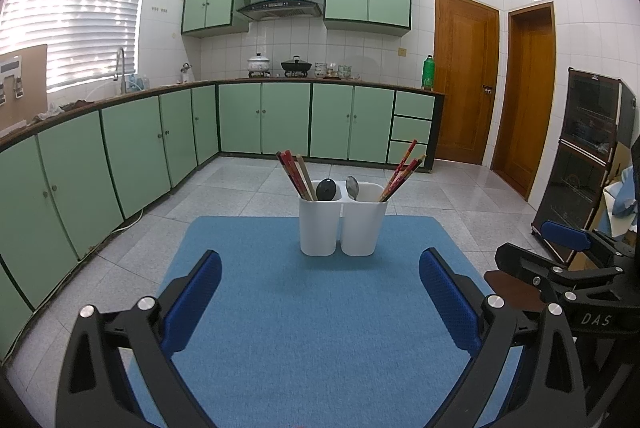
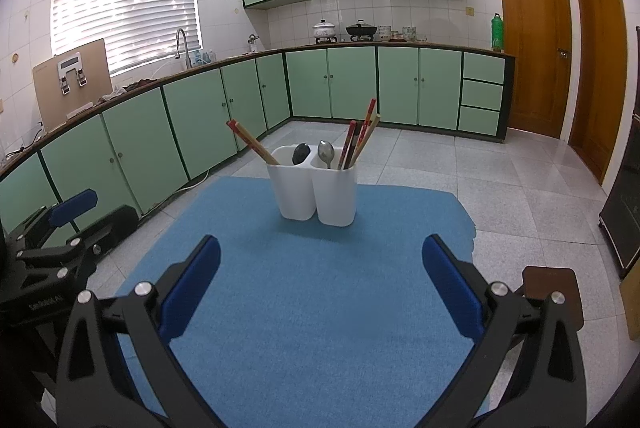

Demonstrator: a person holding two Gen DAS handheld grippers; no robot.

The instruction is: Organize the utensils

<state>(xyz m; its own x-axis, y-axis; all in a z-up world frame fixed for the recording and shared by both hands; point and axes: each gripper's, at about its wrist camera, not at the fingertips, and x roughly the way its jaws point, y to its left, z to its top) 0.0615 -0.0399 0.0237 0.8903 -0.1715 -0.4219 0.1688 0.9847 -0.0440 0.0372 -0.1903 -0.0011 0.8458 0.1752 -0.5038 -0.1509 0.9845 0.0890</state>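
Note:
Two white utensil cups stand side by side at the far end of a blue mat (image 1: 304, 308). The left cup (image 1: 319, 224) holds several chopsticks (image 1: 296, 174) and a black spoon (image 1: 326, 189). The right cup (image 1: 362, 224) holds a metal spoon (image 1: 352, 186) and several chopsticks (image 1: 402, 170). My left gripper (image 1: 320, 268) is open and empty, low over the mat short of the cups. My right gripper (image 2: 320, 256) is open and empty too, over the mat (image 2: 312, 288), facing the left cup (image 2: 292, 188) and the right cup (image 2: 336, 192). The right gripper also shows at the left wrist view's right edge (image 1: 564, 234).
The mat lies on a tiled kitchen floor (image 1: 248, 188). Green cabinets (image 1: 120, 156) line the left and back walls. A dark cabinet (image 1: 580, 164) stands at the right. A brown stool top (image 2: 552, 292) sits at the mat's right edge. Two wooden doors (image 1: 464, 80) are at the back right.

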